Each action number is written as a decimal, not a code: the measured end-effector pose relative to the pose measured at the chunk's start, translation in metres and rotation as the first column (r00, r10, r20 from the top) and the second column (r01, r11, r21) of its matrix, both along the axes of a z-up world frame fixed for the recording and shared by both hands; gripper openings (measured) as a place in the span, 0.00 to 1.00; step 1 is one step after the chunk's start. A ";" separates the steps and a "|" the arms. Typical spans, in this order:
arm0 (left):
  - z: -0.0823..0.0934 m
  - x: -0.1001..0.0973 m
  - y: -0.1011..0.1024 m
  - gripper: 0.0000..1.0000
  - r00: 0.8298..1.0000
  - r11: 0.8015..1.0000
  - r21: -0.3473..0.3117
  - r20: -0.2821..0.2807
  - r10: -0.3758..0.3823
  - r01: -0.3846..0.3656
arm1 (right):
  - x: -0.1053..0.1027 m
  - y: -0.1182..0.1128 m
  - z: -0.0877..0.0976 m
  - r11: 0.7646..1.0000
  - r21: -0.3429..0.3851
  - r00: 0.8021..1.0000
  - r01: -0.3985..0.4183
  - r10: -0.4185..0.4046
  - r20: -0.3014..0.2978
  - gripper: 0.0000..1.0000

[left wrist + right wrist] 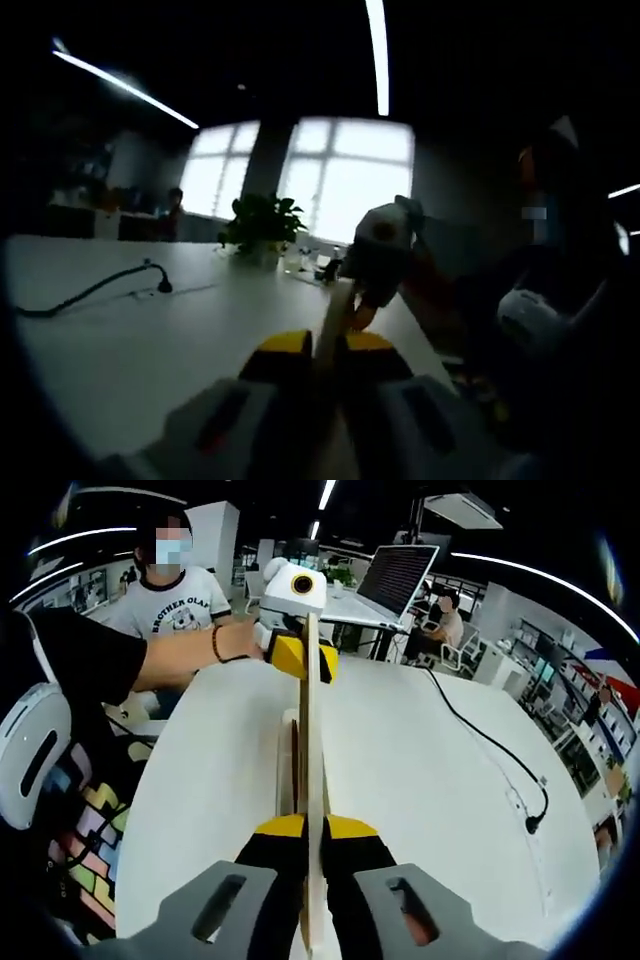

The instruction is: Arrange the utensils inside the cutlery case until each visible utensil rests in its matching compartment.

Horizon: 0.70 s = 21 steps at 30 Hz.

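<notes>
Above table (420,780), both grippers' fingers clamp wooden lid (313,780) ends; cable (480,735) nearby.

Left gripper view dim, backlit by windows (300,175); right gripper view bright.

You have two tongs (311,845) (300,658) at work and one long wooden stick (312,780) between them. On the one white counter (420,760) lies one black cable (490,745). One laptop (396,577) and one potted plant (262,225) stand there.
</notes>
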<state>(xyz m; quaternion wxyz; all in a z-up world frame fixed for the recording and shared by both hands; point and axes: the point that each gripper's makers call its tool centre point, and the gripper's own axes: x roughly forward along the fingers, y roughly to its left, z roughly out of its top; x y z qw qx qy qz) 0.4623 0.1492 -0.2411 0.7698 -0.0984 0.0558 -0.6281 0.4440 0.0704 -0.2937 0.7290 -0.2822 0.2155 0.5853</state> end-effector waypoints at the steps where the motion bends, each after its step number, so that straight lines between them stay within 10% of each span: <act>1: 0.005 0.002 0.002 0.19 1.000 0.999 -0.033 0.004 0.016 -0.016 | 0.001 0.000 0.000 1.000 0.005 1.000 0.006 -0.006 0.009 0.03; 6: 0.014 0.011 0.014 0.48 0.988 0.987 -0.140 -0.143 0.057 -0.077 | 0.003 -0.003 -0.002 1.000 -0.014 0.996 0.022 -0.021 0.087 0.03; 11: 0.015 0.009 0.017 0.99 0.955 0.968 -0.216 -0.291 0.060 -0.126 | 0.012 -0.004 0.005 0.997 -0.041 0.964 0.061 -0.049 0.260 0.03; 19: -0.009 0.004 0.024 1.00 0.921 0.968 -0.145 -0.364 0.142 -0.206 | 0.010 0.001 0.004 0.984 -0.097 0.879 0.152 -0.090 0.468 0.03; 21: -0.009 0.010 0.032 1.00 0.888 0.946 -0.177 -0.425 0.176 -0.272 | 0.007 0.003 0.001 0.980 -0.085 0.862 0.181 -0.116 0.494 0.03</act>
